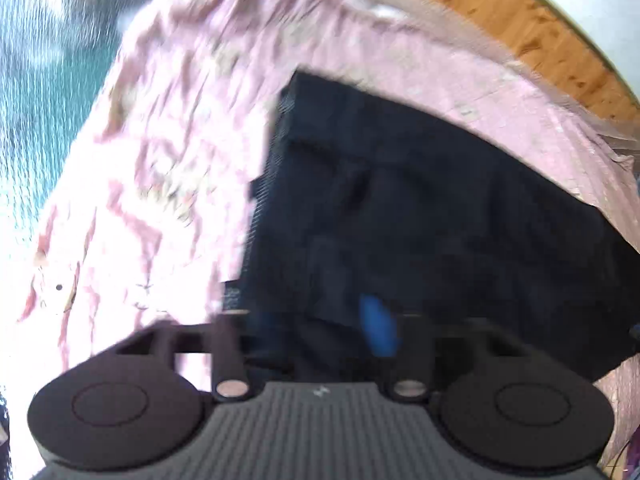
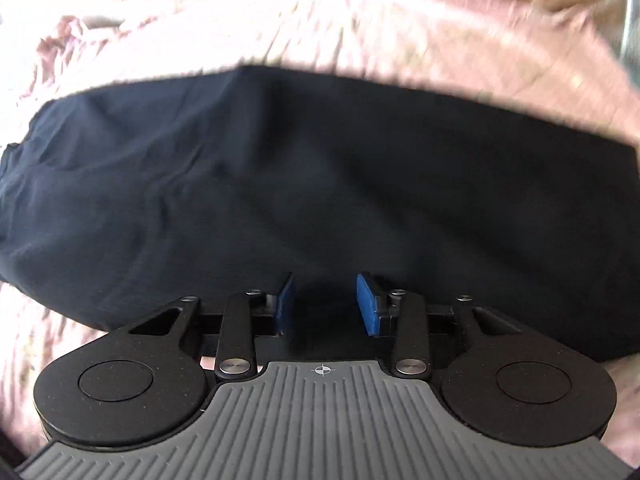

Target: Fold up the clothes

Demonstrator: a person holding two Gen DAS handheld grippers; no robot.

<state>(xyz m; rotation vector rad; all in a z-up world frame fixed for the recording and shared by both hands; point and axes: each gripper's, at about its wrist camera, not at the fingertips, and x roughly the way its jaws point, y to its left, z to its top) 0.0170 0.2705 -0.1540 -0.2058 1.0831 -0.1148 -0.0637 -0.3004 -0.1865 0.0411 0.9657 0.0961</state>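
We saw one dark garment [image 2: 320, 168] on one pink sheet [image 2: 400, 24]; two grippers, right gripper [image 2: 326, 306] parted and empty; left gripper [image 1: 320, 320] too blurred to tell.

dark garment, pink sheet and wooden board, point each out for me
dark garment [image 2: 320, 168]: right wrist view, middle of the flat cloth
pink sheet [image 1: 168, 128]: left wrist view, wrinkled bare stretch
wooden board [image 1: 520, 28]: left wrist view, face behind the sheet
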